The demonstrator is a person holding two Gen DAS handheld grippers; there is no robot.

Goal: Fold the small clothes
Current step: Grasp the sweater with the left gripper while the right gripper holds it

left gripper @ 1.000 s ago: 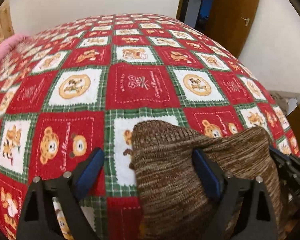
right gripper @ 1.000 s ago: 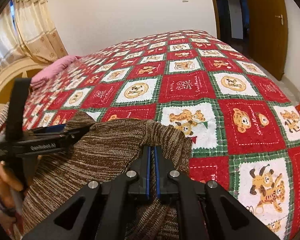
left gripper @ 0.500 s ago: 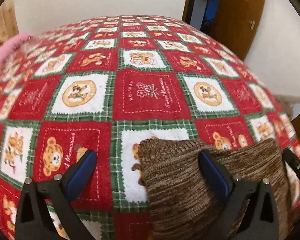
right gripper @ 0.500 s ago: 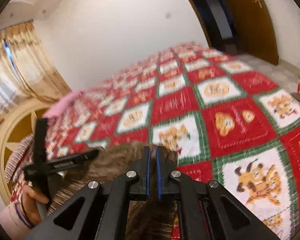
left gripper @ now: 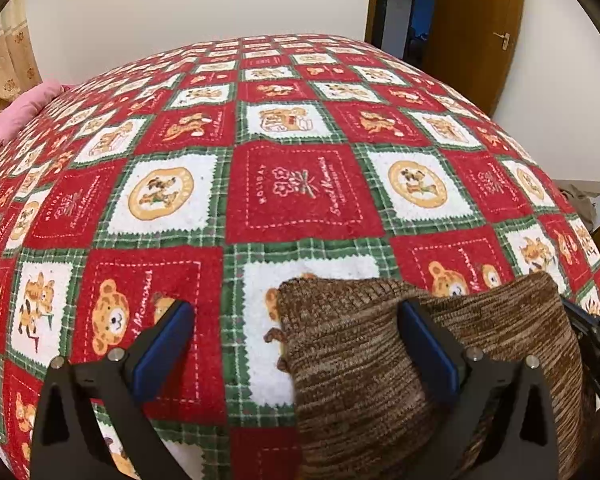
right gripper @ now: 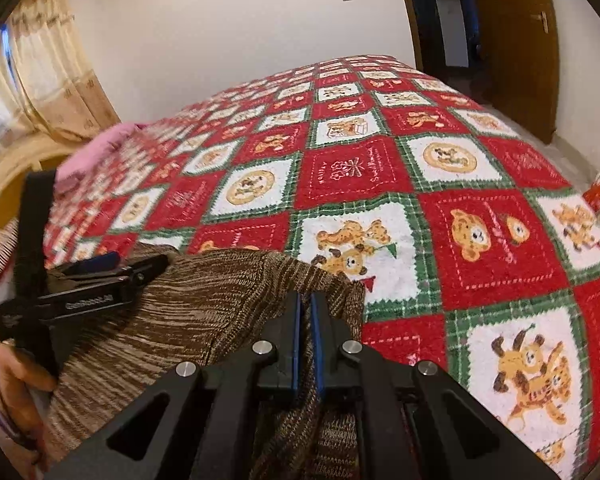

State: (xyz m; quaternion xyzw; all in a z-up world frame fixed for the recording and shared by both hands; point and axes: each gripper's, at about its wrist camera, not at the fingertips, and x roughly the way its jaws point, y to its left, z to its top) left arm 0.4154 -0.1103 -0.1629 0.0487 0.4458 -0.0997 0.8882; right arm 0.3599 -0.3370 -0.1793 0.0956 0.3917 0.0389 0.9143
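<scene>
Brown knit garment [left gripper: 400, 364] sits at the lower centre-right of the left wrist view, bunched at the near edge of the bed on the red-green-white checked blanket [left gripper: 300, 184]. Its far edge runs roughly level across the lower third of the frame; left corner ends on a white square.

Left gripper [left gripper: 296, 344]: jaws spread as wide as they go, holding nothing. Left blue pad [left gripper: 162, 344] is over bare blanket, well clear of the knit. Right pad [left gripper: 428, 348] is over the knit; cannot tell if it touches.

Right gripper [right gripper: 305, 320]: jaws closed on a fold of the garment [right gripper: 204, 304], fabric showing between the blue pads and hanging below them. In that view the knit fills the lower left, corner ending at centre frame by a white square.

The left gripper [right gripper: 96, 280] shows at the left edge of the right wrist view, a hand [right gripper: 12, 376] on its handle at lower left.

Open room: blanket is bare from mid-frame up to the far bed edge in both views. Pink bedding [left gripper: 16, 116] at upper left, curtain [right gripper: 48, 68] behind it, wooden door [left gripper: 476, 32] upper right beyond the bed.
</scene>
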